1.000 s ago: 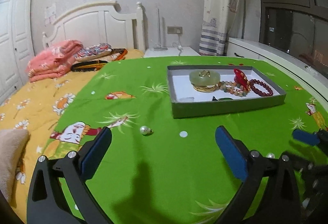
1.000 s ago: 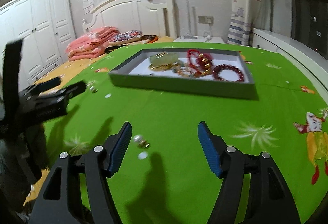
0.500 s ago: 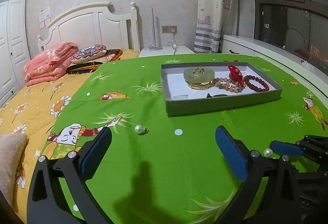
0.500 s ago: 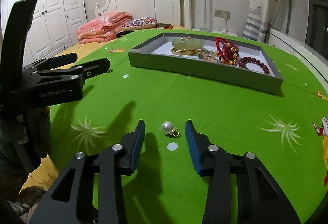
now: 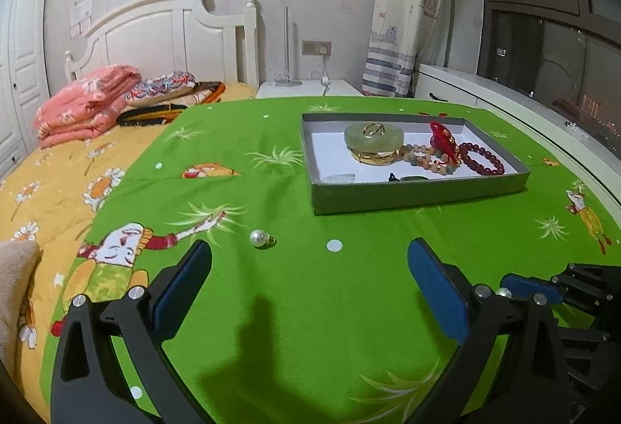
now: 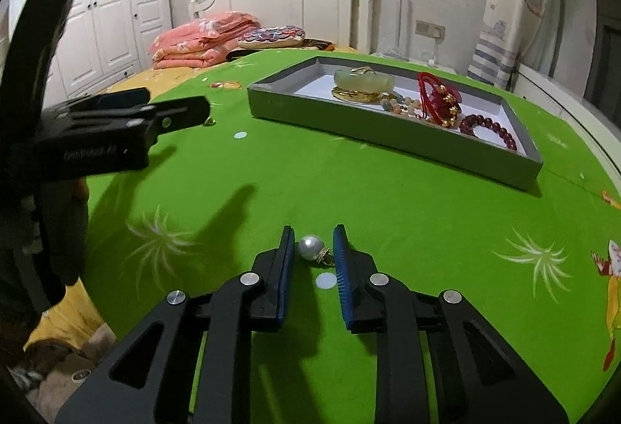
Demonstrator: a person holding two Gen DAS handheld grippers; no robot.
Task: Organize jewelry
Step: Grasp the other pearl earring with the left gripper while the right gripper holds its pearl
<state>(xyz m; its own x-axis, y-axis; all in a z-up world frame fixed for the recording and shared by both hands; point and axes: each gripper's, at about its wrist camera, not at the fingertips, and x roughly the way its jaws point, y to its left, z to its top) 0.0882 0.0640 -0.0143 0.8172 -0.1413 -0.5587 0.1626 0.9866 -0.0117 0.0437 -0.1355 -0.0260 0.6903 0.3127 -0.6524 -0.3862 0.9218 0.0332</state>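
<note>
A grey tray on the green cloth holds a jade bangle, bead bracelets and a red ornament. It also shows in the right wrist view. One pearl earring lies loose ahead of my left gripper, which is open and empty. My right gripper has its jaws narrowed around a second pearl earring on the cloth; small gaps show on both sides. In the left wrist view that pearl peeks out beside the right gripper's blue fingertips.
The green cartoon-print cloth covers a bed with a yellow quilt at left. Folded pink blankets and pillows lie by the white headboard. A white ledge and dark window run along the right. White wardrobes stand at far left.
My right gripper has lowered over the second pearl earring and narrowed its jaws around it. My left gripper has stayed open and shifted slightly.
</note>
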